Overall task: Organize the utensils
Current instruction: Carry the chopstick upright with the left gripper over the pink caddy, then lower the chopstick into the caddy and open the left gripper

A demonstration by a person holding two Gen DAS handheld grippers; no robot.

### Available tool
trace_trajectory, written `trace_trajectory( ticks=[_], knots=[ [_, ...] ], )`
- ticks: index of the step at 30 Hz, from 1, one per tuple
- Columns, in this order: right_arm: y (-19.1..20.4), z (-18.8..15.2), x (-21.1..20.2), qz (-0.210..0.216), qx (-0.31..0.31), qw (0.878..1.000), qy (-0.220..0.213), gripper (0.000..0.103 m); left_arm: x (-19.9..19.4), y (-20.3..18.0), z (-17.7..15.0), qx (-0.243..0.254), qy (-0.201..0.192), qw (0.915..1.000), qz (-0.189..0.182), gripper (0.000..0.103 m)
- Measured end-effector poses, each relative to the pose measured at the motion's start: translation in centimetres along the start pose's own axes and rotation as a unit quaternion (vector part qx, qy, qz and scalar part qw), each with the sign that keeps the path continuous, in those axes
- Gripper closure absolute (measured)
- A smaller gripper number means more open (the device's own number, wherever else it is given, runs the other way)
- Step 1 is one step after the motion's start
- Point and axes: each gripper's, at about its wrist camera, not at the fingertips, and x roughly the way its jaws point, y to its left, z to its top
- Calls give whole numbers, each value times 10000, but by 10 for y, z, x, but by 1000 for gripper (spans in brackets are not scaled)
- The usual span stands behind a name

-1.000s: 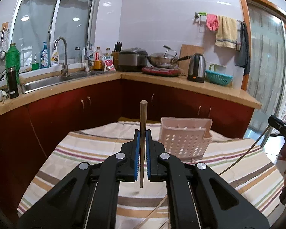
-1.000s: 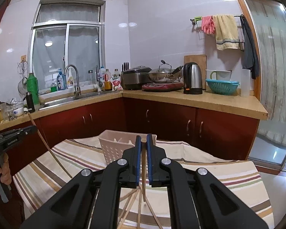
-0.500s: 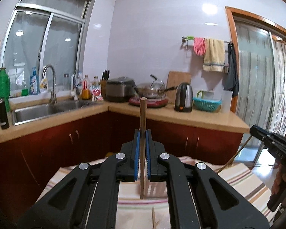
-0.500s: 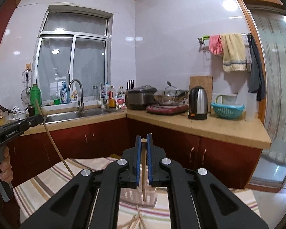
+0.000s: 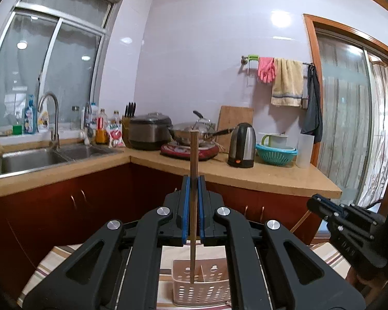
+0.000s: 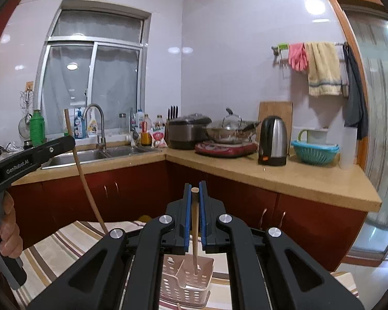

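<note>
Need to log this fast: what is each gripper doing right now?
Left gripper: shut on a darker chopstick.
Right gripper: shut on a pale chopstick.

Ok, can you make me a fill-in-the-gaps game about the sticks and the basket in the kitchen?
1. Each gripper is shut on one wooden ____.
2. The left gripper holds its chopstick pointing straight ____.
3. Below the right gripper, the plastic basket sits on a ____ tablecloth.
4. The pink gloves hang beside a yellow ____.

Missing words: chopstick; up; striped; towel
</note>
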Motion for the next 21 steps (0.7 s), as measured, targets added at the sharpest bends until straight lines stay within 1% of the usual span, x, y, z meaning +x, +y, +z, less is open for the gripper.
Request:
trace_trajectory(
  ticks=[6,9,12,14,16,21],
  knots=[
    [-12,-24,33,109,357,9984,434,97,46,5,-26,-74,515,9986,51,97],
    [-17,-32,45,139,471,9970,591,97,62,12,-36,-126,695,9974,127,97],
    [-20,-38,51,115,521,9963,672,97,71,18,-42,-289,857,9959,95,97],
    [-21,-39,50,118,542,9960,697,97,67,20,-40,-333,820,9961,34,97],
    [-20,-39,49,77,482,9966,671,97,58,17,-36,-235,704,9972,41,97],
    [-22,-40,50,61,481,9963,704,97,46,12,-25,-133,558,9984,3,97]
  ],
)
